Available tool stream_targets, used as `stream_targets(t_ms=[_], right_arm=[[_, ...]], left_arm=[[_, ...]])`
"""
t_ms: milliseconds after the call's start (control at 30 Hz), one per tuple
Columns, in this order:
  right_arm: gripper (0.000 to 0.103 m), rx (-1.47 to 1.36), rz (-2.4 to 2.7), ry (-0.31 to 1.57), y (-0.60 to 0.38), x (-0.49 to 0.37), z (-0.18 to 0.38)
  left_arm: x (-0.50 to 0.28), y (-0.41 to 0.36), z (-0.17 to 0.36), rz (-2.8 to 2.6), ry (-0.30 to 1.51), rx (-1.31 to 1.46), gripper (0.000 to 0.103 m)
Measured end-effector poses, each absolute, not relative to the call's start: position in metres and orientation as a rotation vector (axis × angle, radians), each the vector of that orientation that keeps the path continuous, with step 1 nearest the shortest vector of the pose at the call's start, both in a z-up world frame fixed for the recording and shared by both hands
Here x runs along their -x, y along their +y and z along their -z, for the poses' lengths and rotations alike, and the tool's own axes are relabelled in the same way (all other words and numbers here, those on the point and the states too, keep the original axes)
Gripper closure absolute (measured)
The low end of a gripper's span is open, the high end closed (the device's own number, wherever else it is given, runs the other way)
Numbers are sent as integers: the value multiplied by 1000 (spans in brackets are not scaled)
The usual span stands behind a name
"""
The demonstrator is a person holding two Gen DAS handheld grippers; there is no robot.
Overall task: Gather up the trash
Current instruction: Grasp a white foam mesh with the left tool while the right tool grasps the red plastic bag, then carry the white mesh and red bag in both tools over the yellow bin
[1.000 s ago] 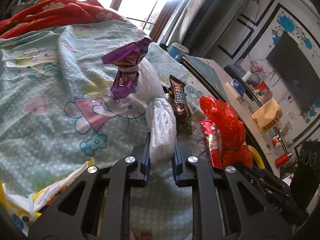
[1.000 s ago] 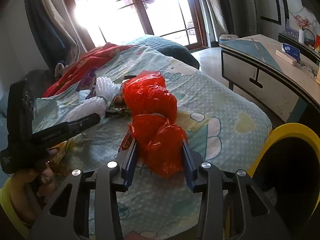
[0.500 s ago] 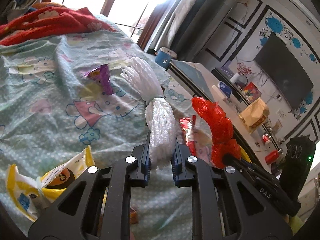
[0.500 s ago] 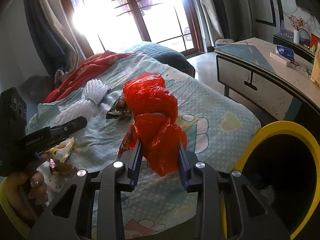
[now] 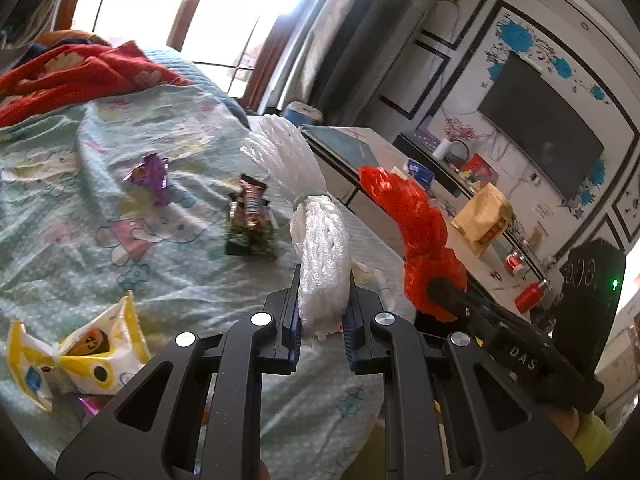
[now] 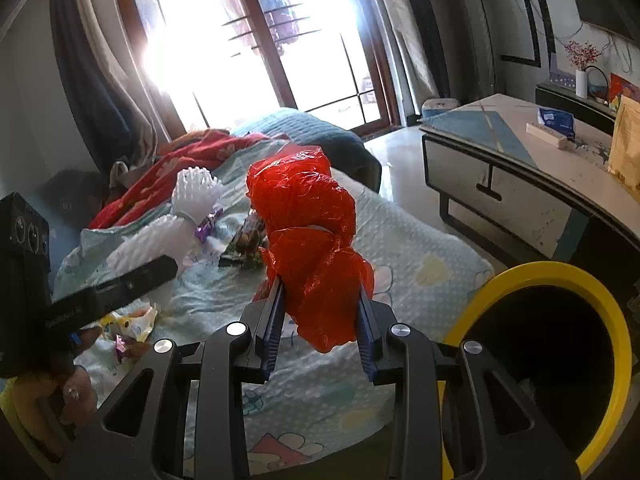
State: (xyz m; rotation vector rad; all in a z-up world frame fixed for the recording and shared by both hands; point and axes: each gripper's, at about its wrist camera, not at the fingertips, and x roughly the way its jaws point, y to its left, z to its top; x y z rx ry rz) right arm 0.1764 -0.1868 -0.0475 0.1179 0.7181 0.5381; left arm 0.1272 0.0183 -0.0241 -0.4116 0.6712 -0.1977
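My left gripper [image 5: 322, 306] is shut on a white foam fruit net [image 5: 320, 264], held up above the bed. My right gripper [image 6: 320, 312] is shut on a crumpled red plastic bag [image 6: 308, 232], also lifted off the sheet. From the left wrist view the red bag [image 5: 420, 232] hangs to the right. From the right wrist view the white net [image 6: 188, 208] shows at the left. On the bed lie a brown candy-bar wrapper [image 5: 250, 220], a purple wrapper [image 5: 154, 176] and a yellow-white snack packet [image 5: 80, 364]. A yellow-rimmed black bin [image 6: 548, 352] stands at the bed's right corner.
The bed has a pale green cartoon sheet [image 5: 80, 220] and a red blanket [image 5: 72, 76] at the far end. A low table [image 6: 520, 172] with a box and packets stands right of the bed. A window [image 6: 248, 48] glares behind.
Both grippers have risen with their loads. The red bag and white net came off the sheet, uncovering the candy wrapper. The purple wrapper dropped onto the bed. The right jaws tightened on the bag.
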Motion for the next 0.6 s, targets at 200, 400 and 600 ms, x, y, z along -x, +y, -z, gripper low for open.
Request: stream_targets(t_ms=[200,400,600], right_arm=[[72,-127,-512,687,-202,-174,35],[72,-139,-481,658,-221,-172,23],[72,-146,-451,636,-238,-169,15]], left_arm=[[-125,3,17,230,657,374,92],[-121,-12,13,267,650,347,92],[-119,-27,10,300,647,322,92]])
